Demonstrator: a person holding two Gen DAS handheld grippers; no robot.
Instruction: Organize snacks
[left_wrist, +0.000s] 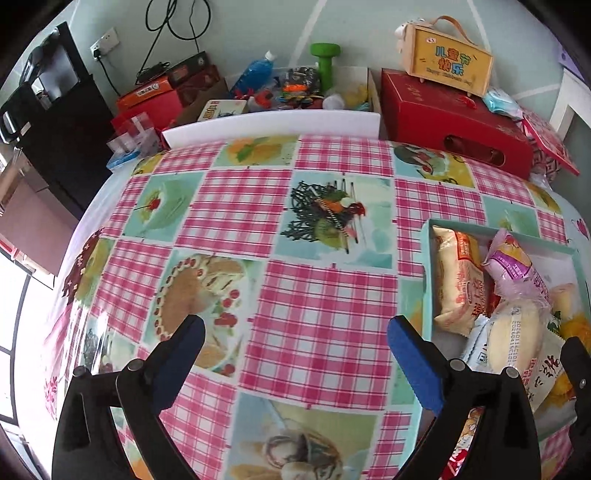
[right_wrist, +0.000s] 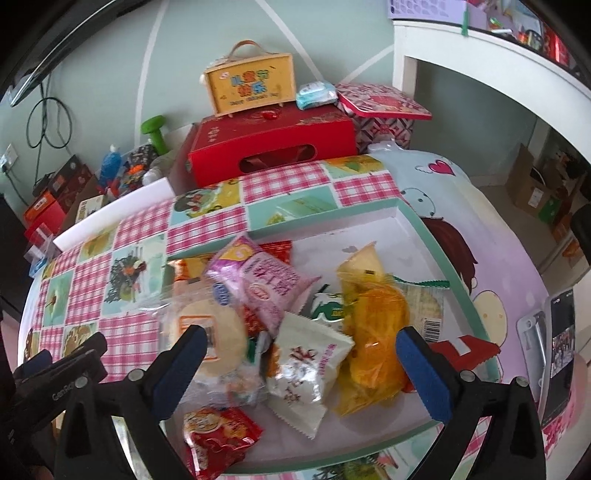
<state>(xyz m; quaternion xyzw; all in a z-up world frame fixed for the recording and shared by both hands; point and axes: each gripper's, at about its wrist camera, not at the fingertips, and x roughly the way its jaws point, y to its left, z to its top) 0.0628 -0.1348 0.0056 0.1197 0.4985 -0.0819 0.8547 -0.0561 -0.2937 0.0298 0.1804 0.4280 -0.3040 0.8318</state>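
Observation:
A shallow mint-rimmed tray (right_wrist: 436, 236) holds a pile of snack packets: a pink packet (right_wrist: 266, 284), a white packet (right_wrist: 306, 365), a yellow-orange packet (right_wrist: 373, 325), a round cake in clear wrap (right_wrist: 218, 325) and a red packet (right_wrist: 218, 435). My right gripper (right_wrist: 301, 363) is open above the pile and holds nothing. My left gripper (left_wrist: 295, 354) is open and empty over the checked tablecloth, left of the tray (left_wrist: 428, 258). The left gripper also shows at the lower left of the right wrist view (right_wrist: 55, 365).
A red box (right_wrist: 273, 147) with a yellow handled box (right_wrist: 251, 88) on it stands at the table's back. A white bin of clutter (left_wrist: 295, 96) and a green dumbbell (left_wrist: 325, 62) sit behind. A phone (right_wrist: 561, 350) lies right of the tray.

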